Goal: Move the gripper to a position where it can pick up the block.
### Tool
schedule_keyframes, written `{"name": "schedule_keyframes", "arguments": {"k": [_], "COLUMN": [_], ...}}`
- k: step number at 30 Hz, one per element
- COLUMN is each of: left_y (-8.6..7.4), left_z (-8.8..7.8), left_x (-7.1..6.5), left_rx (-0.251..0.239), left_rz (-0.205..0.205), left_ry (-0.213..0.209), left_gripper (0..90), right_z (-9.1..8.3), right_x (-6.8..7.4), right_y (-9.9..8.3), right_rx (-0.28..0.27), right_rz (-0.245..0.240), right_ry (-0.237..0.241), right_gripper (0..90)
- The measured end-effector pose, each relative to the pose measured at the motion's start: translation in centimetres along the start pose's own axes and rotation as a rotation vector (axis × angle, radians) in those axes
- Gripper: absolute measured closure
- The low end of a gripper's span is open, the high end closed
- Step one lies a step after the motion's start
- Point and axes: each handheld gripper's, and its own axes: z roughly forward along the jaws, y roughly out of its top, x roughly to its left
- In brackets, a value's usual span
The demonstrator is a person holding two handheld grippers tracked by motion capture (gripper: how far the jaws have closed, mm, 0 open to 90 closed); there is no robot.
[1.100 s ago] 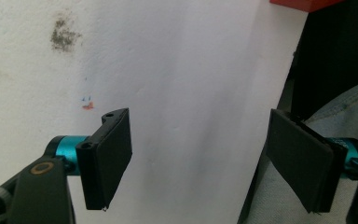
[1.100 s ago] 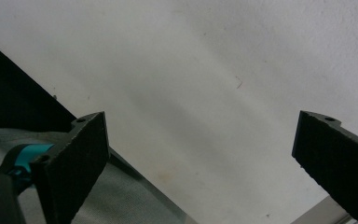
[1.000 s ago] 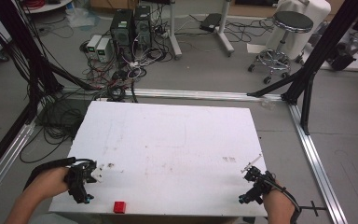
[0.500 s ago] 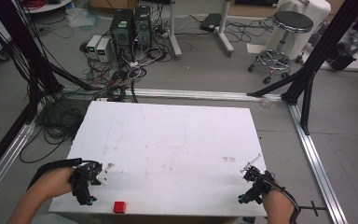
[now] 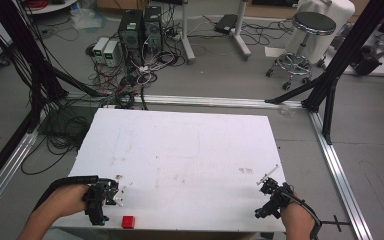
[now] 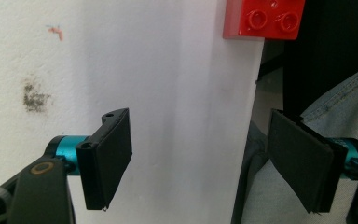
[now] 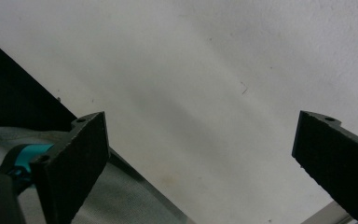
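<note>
A small red brick (image 5: 127, 221) with round studs lies at the white table's front edge, left of the middle. My left gripper (image 5: 101, 206) hovers just left of it, held in a hand that comes in from the bottom left. In the left gripper view the jaws stand open (image 6: 205, 163) with nothing between them. One jaw is over the table and the other is past its edge, with the red brick (image 6: 264, 18) ahead of them. My right gripper (image 5: 263, 200) is low over the front right corner. It is wide open (image 7: 200, 163) above bare tabletop.
The white table (image 5: 190, 150) has faint smudges and a dark stain (image 6: 33, 95). Denim-clad legs (image 6: 340, 116) are below the front edge. Aluminium frame rails, cables, computers and a stool (image 5: 310, 25) surround the table on the floor.
My left gripper has shifted right along the front edge, closer to the red brick. The right gripper has stayed put.
</note>
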Motion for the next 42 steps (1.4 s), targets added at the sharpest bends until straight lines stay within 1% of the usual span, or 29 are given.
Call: {"name": "schedule_keyframes", "arguments": {"k": [3,5,11,12,13,15,20,22,26,32,35,38,42], "left_y": [0.3,0.6,1.3,1.4,1.5,1.8,2.3,2.5,2.9,3.5,3.8,4.2,4.5], "left_z": [0.2,0.3,0.8,0.9,1.0,1.2,1.7,1.9,2.1,2.6,2.9,3.1,3.6], "left_x": [-0.2,-0.4,-0.8,-0.9,-1.0,-1.1,-1.5,-1.6,-1.9,-2.6,-2.9,-3.1,-3.3], "left_rx": [0.004,0.005,0.011,0.016,0.017,0.017,0.029,0.029,0.031,0.043,0.039,0.034,0.041], "left_rz": [0.004,0.005,0.013,0.022,0.022,0.034,0.049,0.047,0.059,0.08,0.079,0.087,0.083], "left_ry": [0.002,0.004,-0.011,-0.015,-0.016,-0.022,-0.033,-0.025,-0.036,-0.04,-0.04,-0.043,-0.04], "left_gripper": [23.2,23.1,23.1,23.1,23.1,23.2,23.2,23.1,23.1,23.1,23.1,23.1,23.1], "right_z": [-0.1,0.0,0.0,0.0,0.0,0.0,0.0,0.0,0.0,-0.1,-0.1,0.0,-0.1], "right_x": [0.0,0.0,0.0,0.0,0.0,0.0,0.0,0.0,0.0,0.0,0.0,0.0,0.0], "right_y": [0.0,0.0,0.0,0.0,0.0,0.0,0.0,0.0,0.0,0.0,0.0,0.0,0.0], "right_rx": [0.004,-0.001,0.003,0.002,0.002,0.001,0.0,-0.002,-0.002,0.001,-0.002,-0.003,-0.002], "right_rz": [0.002,-0.006,-0.003,-0.004,-0.005,-0.001,-0.007,-0.006,-0.006,0.0,0.002,0.003,-0.002], "right_ry": [-0.002,0.0,0.003,0.002,0.002,0.002,0.004,0.004,0.004,0.001,0.003,0.005,0.004], "right_gripper": [3.2,3.2,3.2,3.1,3.2,3.2,3.2,3.2,3.2,3.2,3.2,3.2,3.2]}}
